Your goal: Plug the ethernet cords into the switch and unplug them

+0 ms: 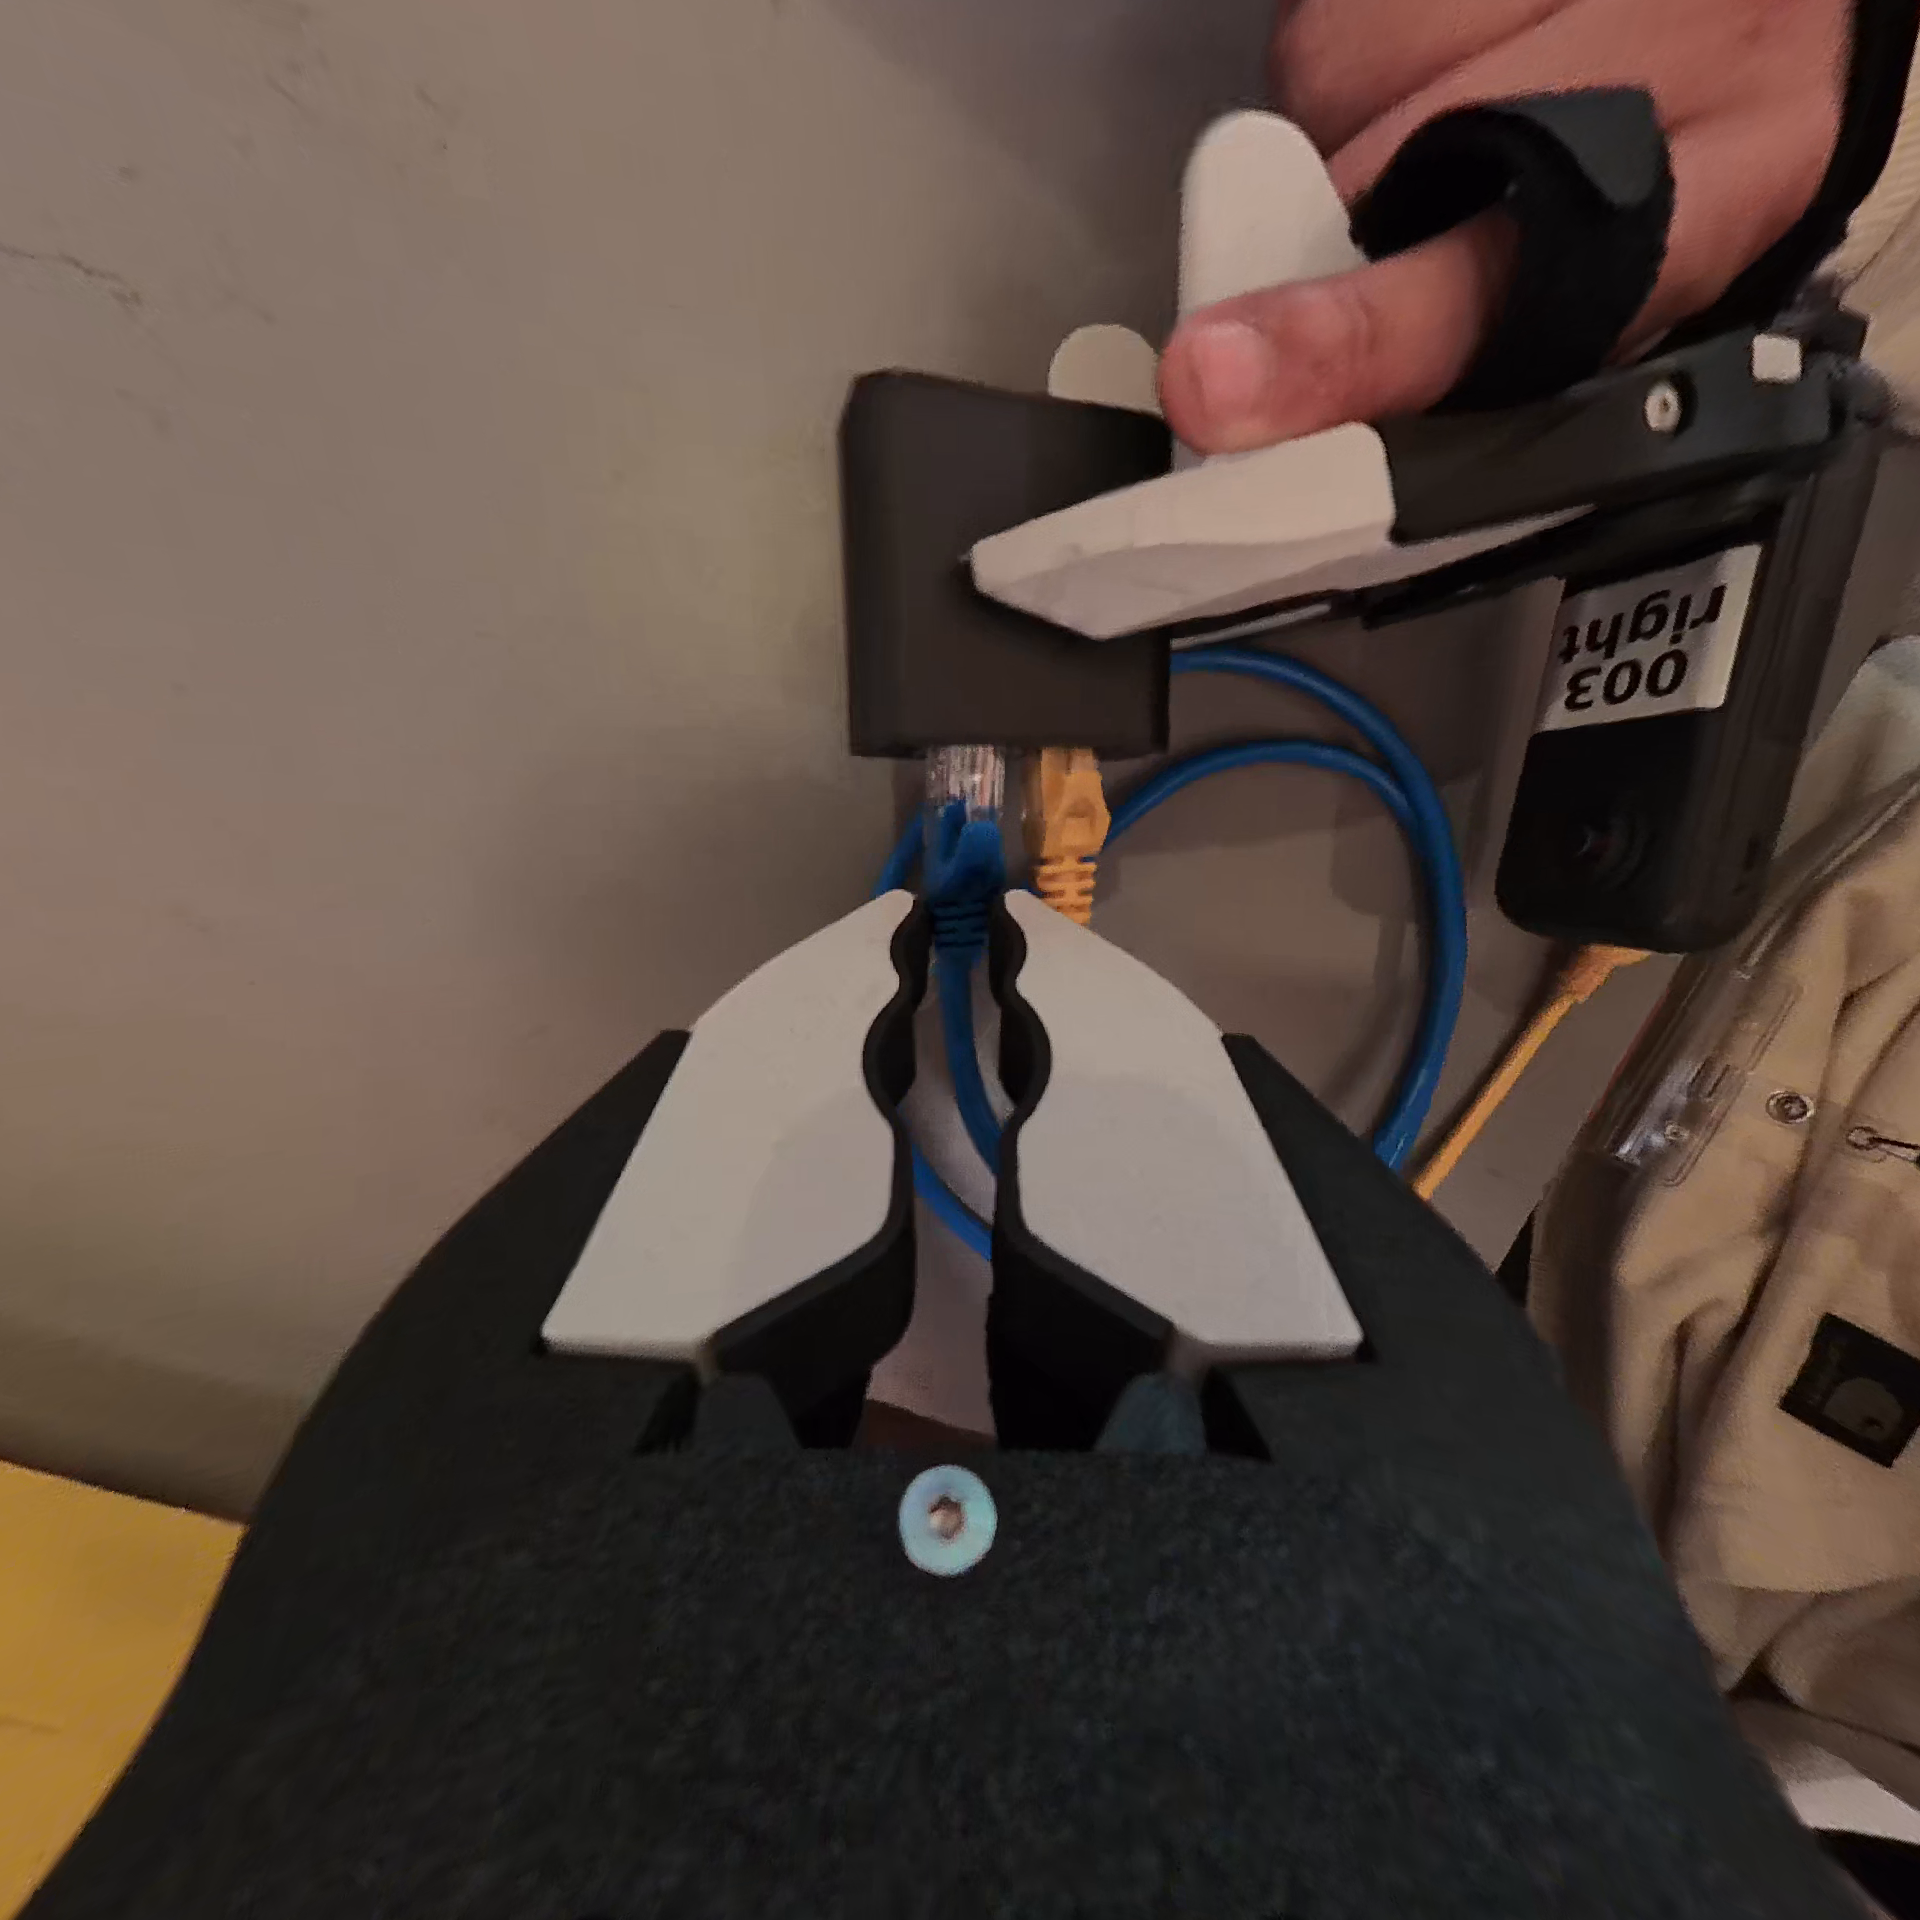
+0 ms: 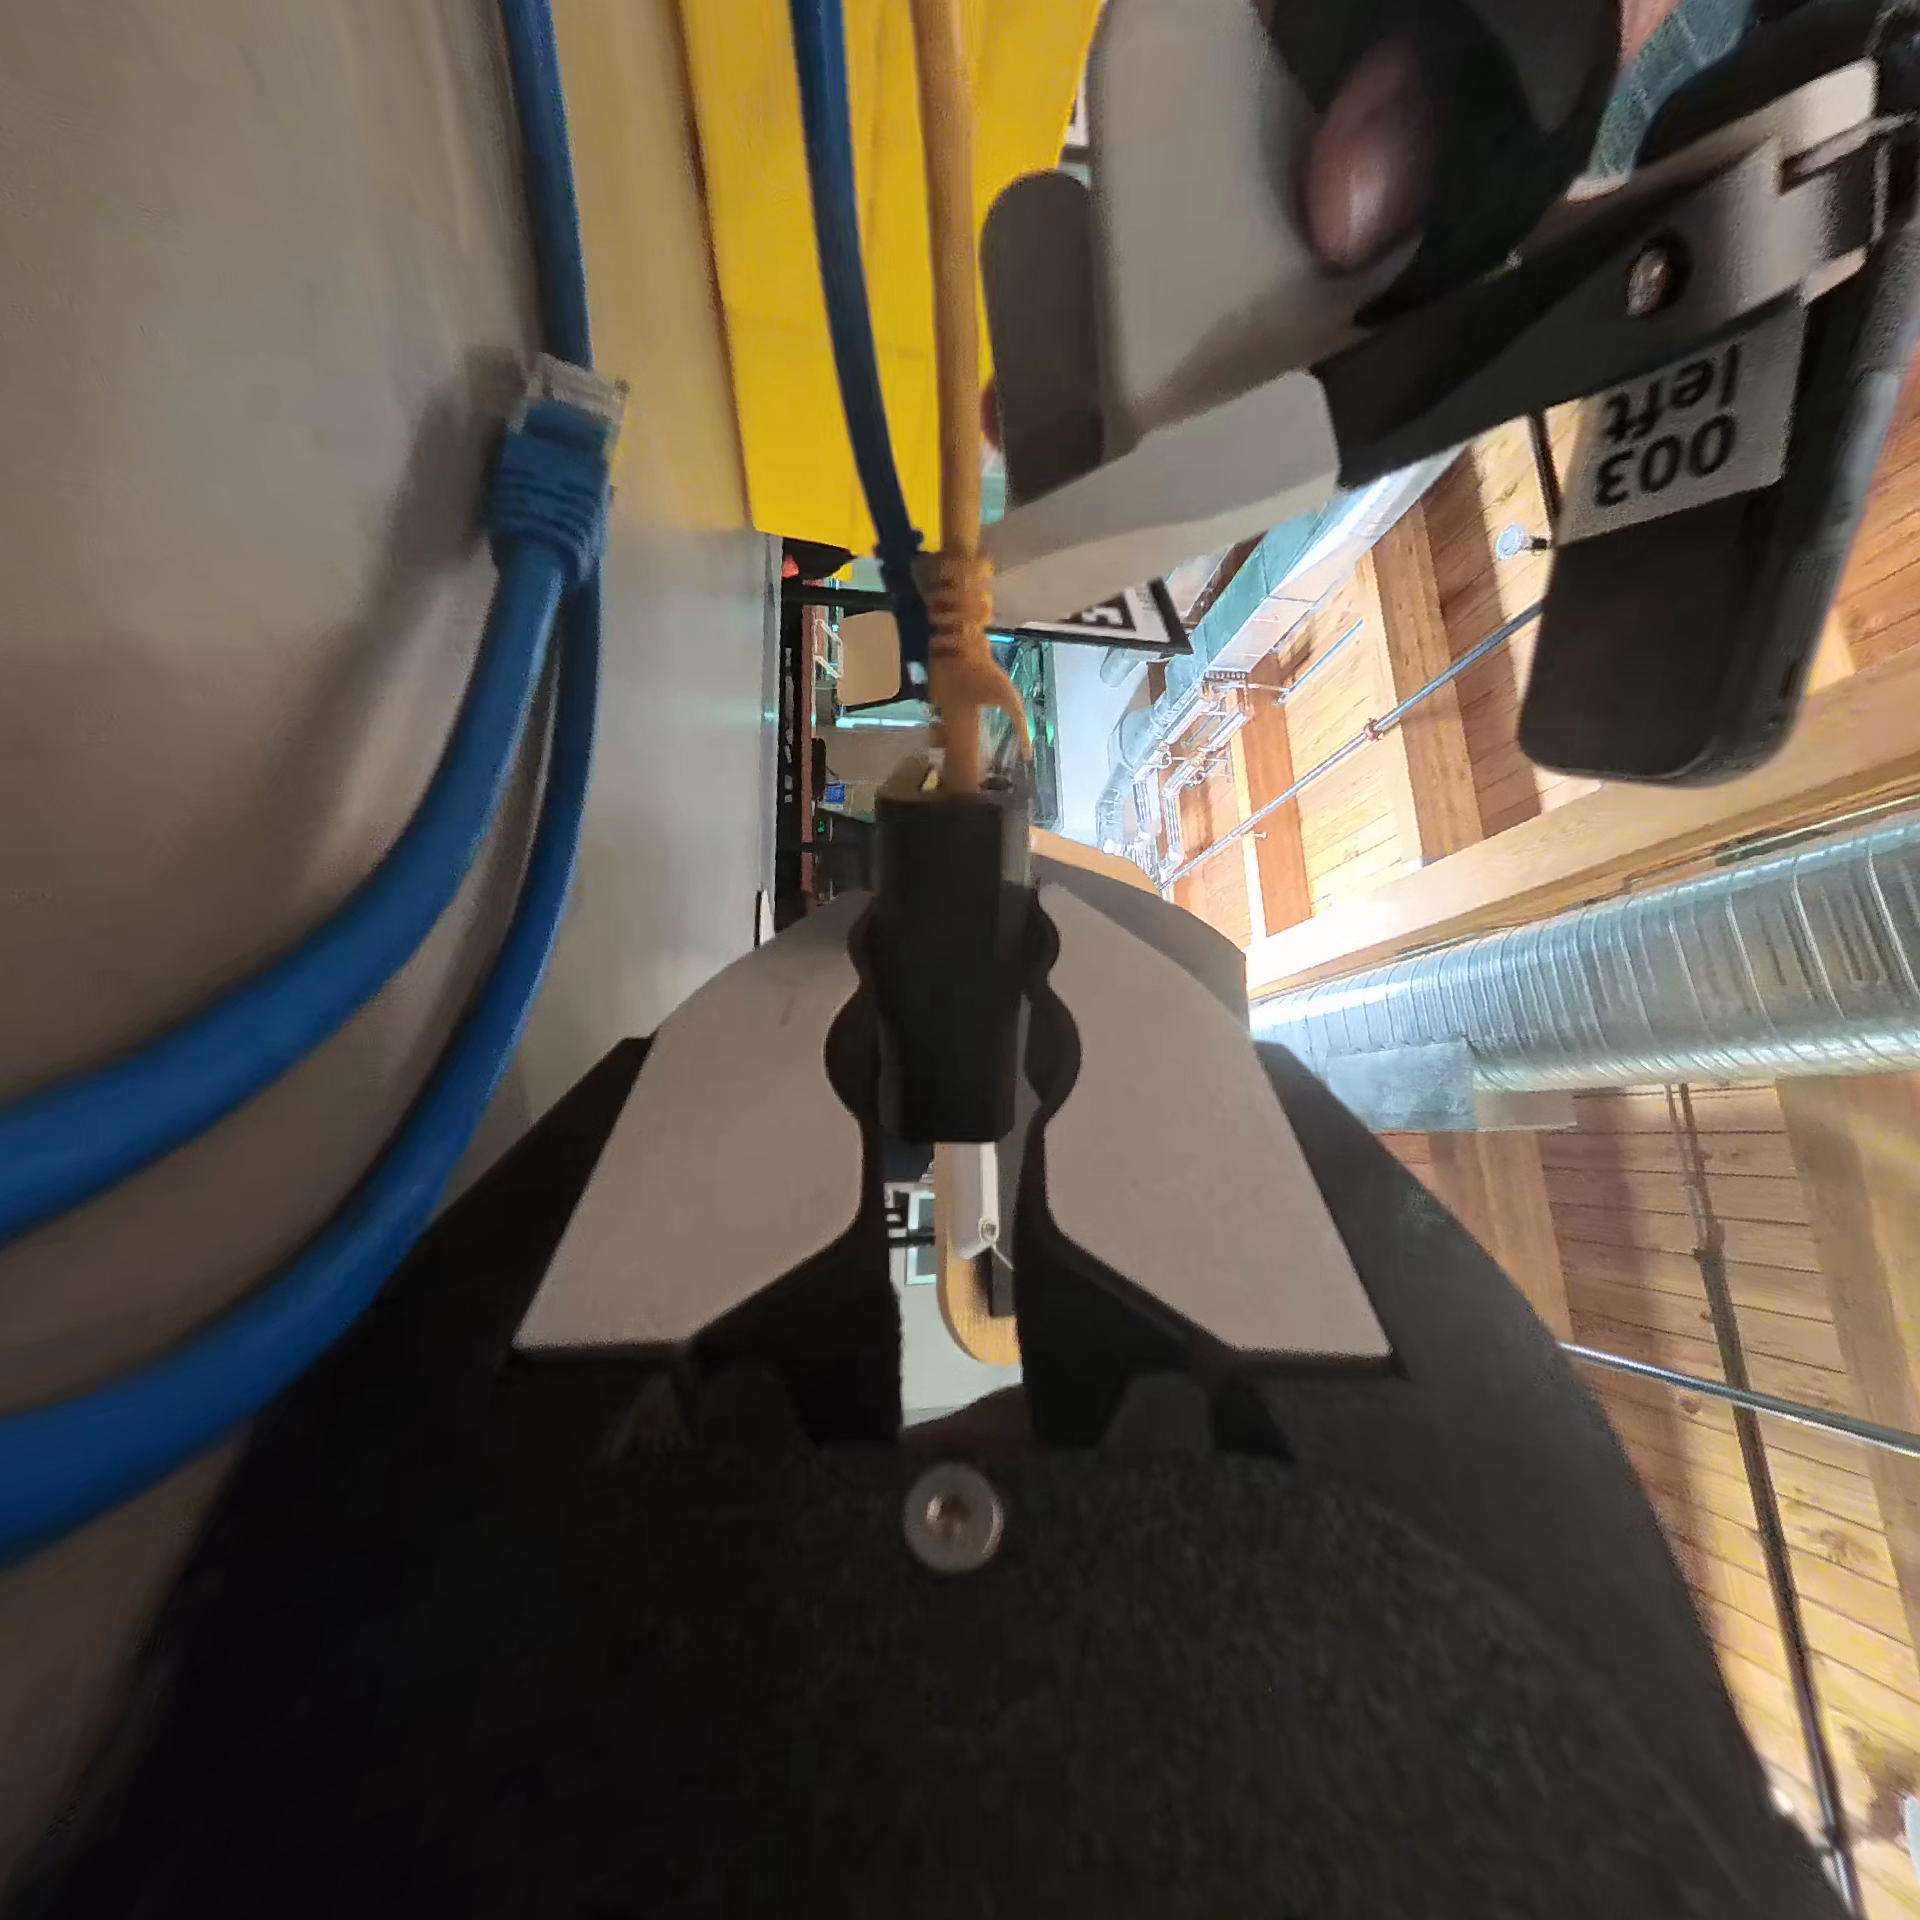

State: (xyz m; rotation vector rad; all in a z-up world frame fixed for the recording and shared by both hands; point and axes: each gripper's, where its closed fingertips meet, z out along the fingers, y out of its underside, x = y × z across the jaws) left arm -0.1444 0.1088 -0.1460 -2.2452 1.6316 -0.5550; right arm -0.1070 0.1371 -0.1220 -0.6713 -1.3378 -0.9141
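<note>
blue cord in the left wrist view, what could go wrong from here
1. The left gripper pinches the blue cord at its ribbed boot, not its clear plug; pulling may strain the cable.
2. The switch hangs only in the right gripper; it could twist.
3. The yellow cord sits alongside and may get knocked.

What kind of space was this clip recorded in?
Probably a workshop or converted industrial space rather than a home. The right wrist view shows a ribbed metal duct running along exposed wooden ceiling boards, with thin metal pipes beside them, and a plain pale wall behind the cables.
</note>
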